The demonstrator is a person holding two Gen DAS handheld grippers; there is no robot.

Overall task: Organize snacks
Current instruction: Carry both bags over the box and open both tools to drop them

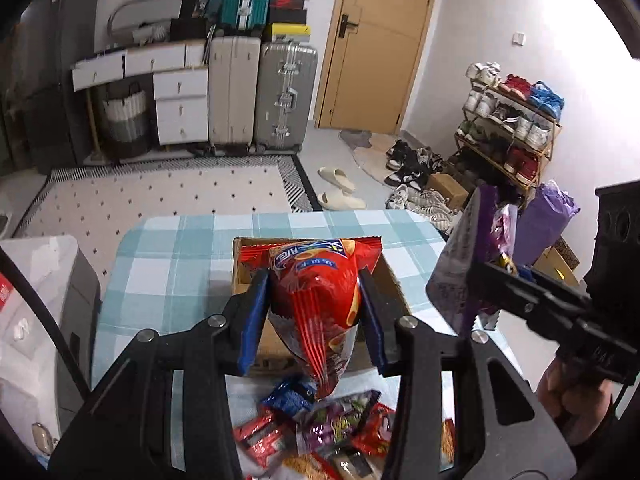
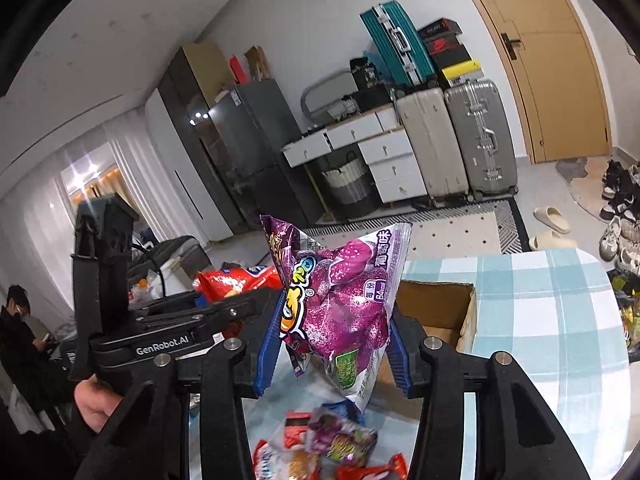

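My left gripper (image 1: 316, 312) is shut on a red snack bag (image 1: 320, 292), held in the air over an open cardboard box (image 1: 244, 268) on the checked table. In the right wrist view my right gripper (image 2: 334, 344) is shut on a purple grape-flavour snack bag (image 2: 340, 296), lifted above the table beside the same cardboard box (image 2: 436, 300). The right gripper and its purple bag (image 1: 464, 264) show at the right of the left wrist view. At the left of the right wrist view, the left gripper body (image 2: 160, 320) and the red bag (image 2: 236, 278) are visible.
Several loose snack packets (image 1: 320, 428) lie on the near part of the blue-checked tablecloth (image 1: 168, 264), also seen as snack packets (image 2: 332, 448) below my right gripper. Suitcases, white drawers, a door, slippers and a shoe rack stand beyond. A person sits at far left (image 2: 20, 320).
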